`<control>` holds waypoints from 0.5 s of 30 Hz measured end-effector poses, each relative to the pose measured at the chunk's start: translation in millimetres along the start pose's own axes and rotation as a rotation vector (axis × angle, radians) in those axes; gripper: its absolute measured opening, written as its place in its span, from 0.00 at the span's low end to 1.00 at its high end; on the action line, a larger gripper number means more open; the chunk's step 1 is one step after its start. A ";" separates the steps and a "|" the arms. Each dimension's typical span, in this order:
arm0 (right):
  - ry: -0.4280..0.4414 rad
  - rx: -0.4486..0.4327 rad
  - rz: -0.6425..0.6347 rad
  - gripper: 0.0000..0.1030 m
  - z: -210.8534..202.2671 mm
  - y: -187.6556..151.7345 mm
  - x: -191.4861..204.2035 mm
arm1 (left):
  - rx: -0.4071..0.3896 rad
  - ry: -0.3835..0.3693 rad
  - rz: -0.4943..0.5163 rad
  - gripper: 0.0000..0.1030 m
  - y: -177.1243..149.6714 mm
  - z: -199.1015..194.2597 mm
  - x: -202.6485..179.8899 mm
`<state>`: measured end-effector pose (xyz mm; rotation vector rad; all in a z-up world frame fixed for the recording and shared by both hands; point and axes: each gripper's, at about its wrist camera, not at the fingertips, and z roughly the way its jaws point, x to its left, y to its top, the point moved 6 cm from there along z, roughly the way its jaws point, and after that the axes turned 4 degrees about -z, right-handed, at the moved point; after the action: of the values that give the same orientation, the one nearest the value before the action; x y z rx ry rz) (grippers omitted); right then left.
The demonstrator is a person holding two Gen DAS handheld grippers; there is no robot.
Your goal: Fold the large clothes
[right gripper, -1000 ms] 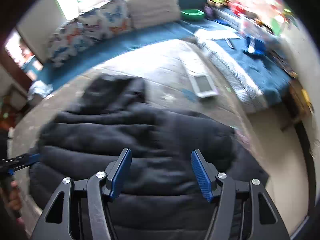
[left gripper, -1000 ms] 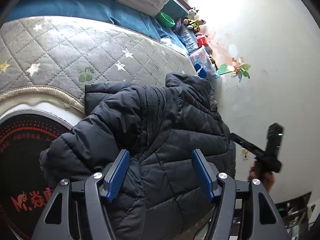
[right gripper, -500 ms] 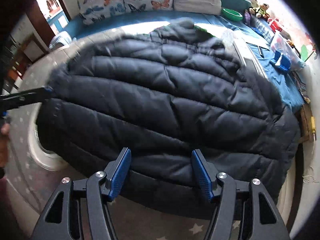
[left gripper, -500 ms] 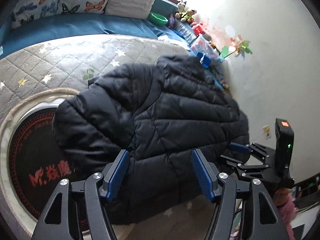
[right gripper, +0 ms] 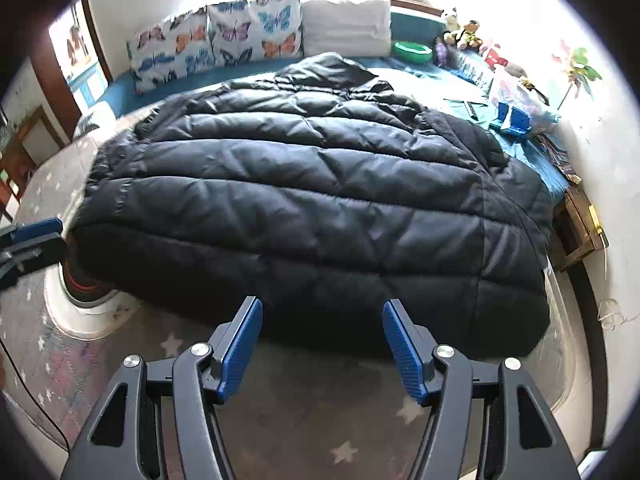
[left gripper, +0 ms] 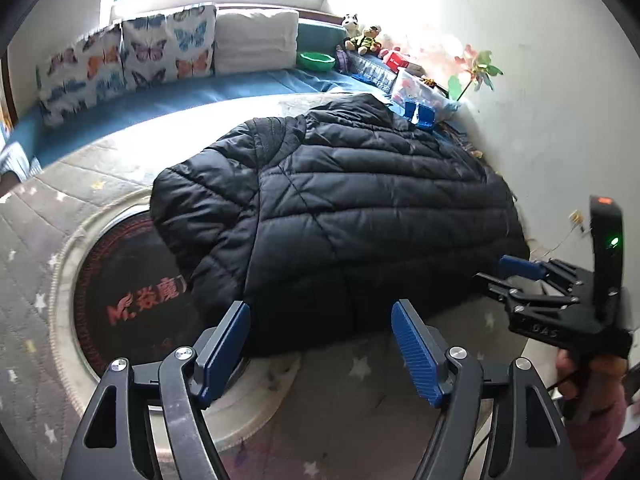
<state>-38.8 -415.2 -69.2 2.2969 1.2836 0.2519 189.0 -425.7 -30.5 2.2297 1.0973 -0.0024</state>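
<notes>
A large black quilted puffer jacket (left gripper: 340,216) lies spread flat on the grey star-patterned mat, back side up, hood end toward the far cushions; it fills the right wrist view (right gripper: 312,200). My left gripper (left gripper: 320,356) is open and empty, just off the jacket's near hem. My right gripper (right gripper: 322,344) is open and empty, also just short of the hem. The right gripper also shows at the right edge of the left wrist view (left gripper: 520,270), beside the jacket's hem corner.
A round black mat with red lettering (left gripper: 132,300) lies partly under the jacket. Butterfly cushions (right gripper: 224,36), a white pillow (right gripper: 346,26), a green bowl (right gripper: 412,51), toys and blue blocks (right gripper: 514,120) line the back and right. A white wall (left gripper: 560,100) stands at the right.
Both grippers have pulled back from the jacket and now sit just off its near hem. The jacket has settled flat on the mat.
</notes>
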 end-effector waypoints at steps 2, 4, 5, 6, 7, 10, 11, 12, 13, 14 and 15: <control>0.006 -0.020 0.010 0.67 -8.2 -7.8 6.4 | -0.007 0.025 0.015 0.78 -9.6 -6.2 -2.5; 0.000 -0.039 0.010 0.67 -11.9 -10.4 10.8 | -0.026 0.073 0.036 0.83 -24.5 -15.2 -6.2; -0.009 -0.052 0.010 0.67 -16.1 -13.8 14.7 | -0.036 0.090 0.044 0.86 -29.7 -18.9 -5.7; -0.012 -0.060 0.011 0.67 -15.6 -16.7 16.4 | -0.050 0.109 0.055 0.87 -36.7 -24.1 -6.4; -0.016 -0.067 0.013 0.67 -19.0 -20.5 20.4 | -0.059 0.122 0.061 0.88 -39.5 -27.0 -6.0; -0.022 -0.087 0.022 0.67 -24.6 -29.4 26.3 | -0.095 0.159 0.079 0.89 -56.2 -41.3 -6.6; -0.028 -0.093 0.024 0.67 -26.6 -32.7 28.8 | -0.102 0.168 0.085 0.92 -60.0 -45.6 -7.5; -0.034 -0.101 0.027 0.67 -28.6 -35.9 31.0 | -0.116 0.188 0.089 0.94 -64.4 -50.1 -6.6; -0.041 -0.105 0.031 0.68 -30.3 -39.8 33.1 | -0.132 0.210 0.093 0.97 -68.3 -54.4 -5.7; -0.045 -0.107 0.037 0.68 -31.9 -43.0 35.2 | -0.141 0.224 0.095 0.98 -71.5 -57.9 -4.9; -0.044 -0.109 0.044 0.68 -33.1 -46.5 36.2 | -0.150 0.233 0.095 0.99 -74.5 -61.0 -3.8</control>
<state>-66.8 -353.7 -66.8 2.2285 1.1699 0.2784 117.3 -362.0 -21.9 2.1824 1.0729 0.3767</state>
